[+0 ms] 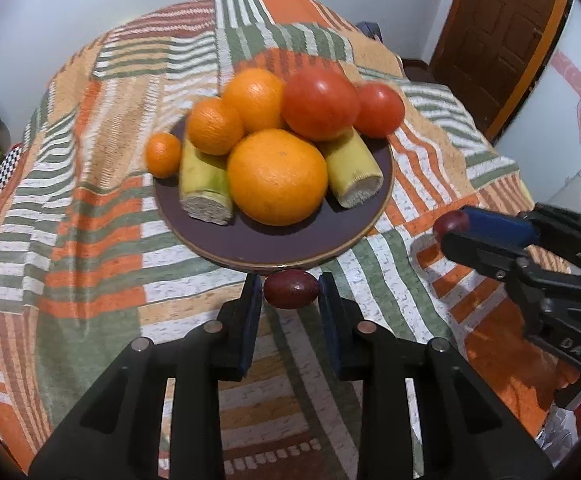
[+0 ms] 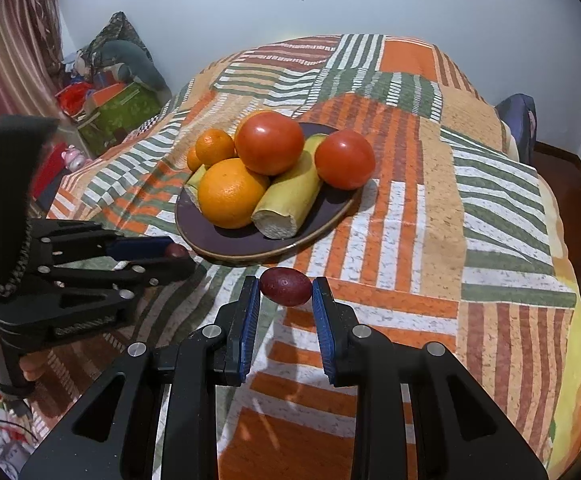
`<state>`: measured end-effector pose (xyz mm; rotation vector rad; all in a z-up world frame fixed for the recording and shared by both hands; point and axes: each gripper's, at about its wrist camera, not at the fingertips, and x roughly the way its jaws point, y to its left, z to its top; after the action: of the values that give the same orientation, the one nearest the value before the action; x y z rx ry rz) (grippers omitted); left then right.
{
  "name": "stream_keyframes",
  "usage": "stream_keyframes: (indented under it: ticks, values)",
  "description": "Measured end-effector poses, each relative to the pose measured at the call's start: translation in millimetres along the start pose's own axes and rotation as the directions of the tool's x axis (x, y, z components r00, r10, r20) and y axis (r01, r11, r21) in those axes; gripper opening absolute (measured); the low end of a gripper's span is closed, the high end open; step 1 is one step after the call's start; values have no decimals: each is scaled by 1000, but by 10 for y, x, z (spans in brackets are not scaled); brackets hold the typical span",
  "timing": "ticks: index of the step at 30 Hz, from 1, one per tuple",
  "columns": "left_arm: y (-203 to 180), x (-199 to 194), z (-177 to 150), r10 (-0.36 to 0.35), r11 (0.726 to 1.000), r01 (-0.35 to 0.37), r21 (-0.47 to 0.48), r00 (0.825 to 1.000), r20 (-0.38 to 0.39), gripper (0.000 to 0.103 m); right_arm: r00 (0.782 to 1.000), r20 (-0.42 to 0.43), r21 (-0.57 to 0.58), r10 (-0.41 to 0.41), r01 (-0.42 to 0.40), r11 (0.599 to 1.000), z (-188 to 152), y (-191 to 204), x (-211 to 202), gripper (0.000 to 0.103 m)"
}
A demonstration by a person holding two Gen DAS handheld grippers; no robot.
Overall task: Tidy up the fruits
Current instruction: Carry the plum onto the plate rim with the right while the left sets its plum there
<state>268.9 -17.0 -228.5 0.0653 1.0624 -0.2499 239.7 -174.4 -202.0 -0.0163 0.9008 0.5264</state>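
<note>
Fruit sits piled on a dark purple plate [image 1: 282, 252] in the middle of a bed covered by a striped patchwork blanket [image 1: 90, 240] in orange, green and white. Reading the left wrist view from left to right: a small orange [image 1: 163, 155] rests at the plate's left rim, then a cut yellow-green stalk piece [image 1: 204, 188] lies on the plate, with a medium orange [image 1: 215, 126] above it and another orange [image 1: 255, 98] behind. A big orange [image 1: 277, 177] fills the front centre. Next comes a large tomato [image 1: 320, 103] on top of the pile, a second stalk piece [image 1: 356, 174] below it, and a smaller tomato [image 1: 379, 109] at the plate's right rim.

Just in front of the plate's near rim, the left gripper [image 1: 289, 289] holds a dark red grape [image 1: 290, 289] between its blue pads; the jaws are closed onto it from both sides. Further right in the same view, the right gripper [image 1: 452, 226] shows from the side, with a second dark red grape [image 1: 451, 222] pinched at its tips.

In the right wrist view, the left gripper [image 2: 176, 254] appears at the left edge with its grape [image 2: 176, 251] near the plate [image 2: 250, 246] rim. The right gripper [image 2: 286, 288] in the centre has its jaws pressed against both ends of its grape [image 2: 286, 286], just short of the plate's near rim. A brown wooden door [image 1: 498, 40] stands at the far right of the room.
</note>
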Motion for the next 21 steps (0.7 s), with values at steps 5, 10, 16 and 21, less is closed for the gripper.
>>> stream_keyframes:
  ticks: [5,10,16,21]
  values:
    - [133,-128,36,12,999,-11,-34,999,36,29,1000,2,-5,13,-13,1000,43,70,45,25]
    - [231,-133,105,15,998,-13,-56,999,46,29,1000,3,-22,23,-23,999,106,144,116,25]
    - [268,-69,148,15,998,-12,-58,999,51,29,999,3,-18,43,-43,999,171,191,225,25]
    - [272,5,164,6,998,-4,-55,999,44,29,998,-14,-15,53,-54,998,177,217,350,25]
